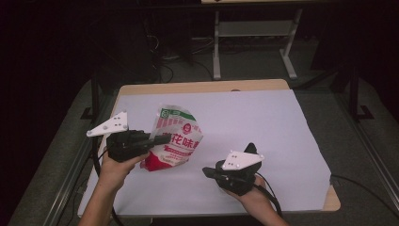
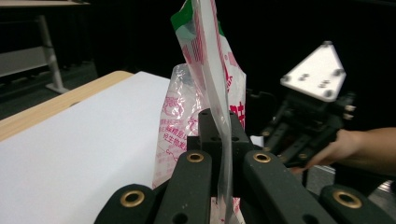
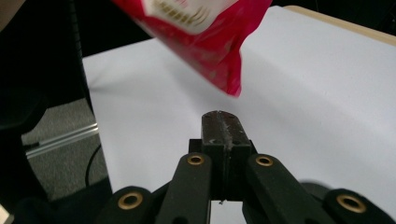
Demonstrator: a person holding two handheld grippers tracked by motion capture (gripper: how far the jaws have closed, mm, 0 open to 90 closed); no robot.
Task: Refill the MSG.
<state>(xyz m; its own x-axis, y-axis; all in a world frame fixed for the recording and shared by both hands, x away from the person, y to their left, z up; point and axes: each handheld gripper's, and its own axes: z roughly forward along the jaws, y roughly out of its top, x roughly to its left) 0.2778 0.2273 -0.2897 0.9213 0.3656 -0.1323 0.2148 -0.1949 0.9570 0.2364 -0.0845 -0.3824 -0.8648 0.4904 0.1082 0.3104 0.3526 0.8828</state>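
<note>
At the left, the left gripper (image 1: 162,139) has its black jaws clamped on the thin, crinkly edge of a snack bag (image 1: 175,139), glossy plastic printed red, white and green, held up off the white sheet (image 1: 263,122) that covers the wooden table (image 1: 197,87). The left gripper view adds a clear film strip running between the jaws. Farther right, the right gripper (image 1: 208,171) hovers near the bag with jaws pressed together, empty. Its own view cuts the bag's red lower corner off, blurred.
</note>
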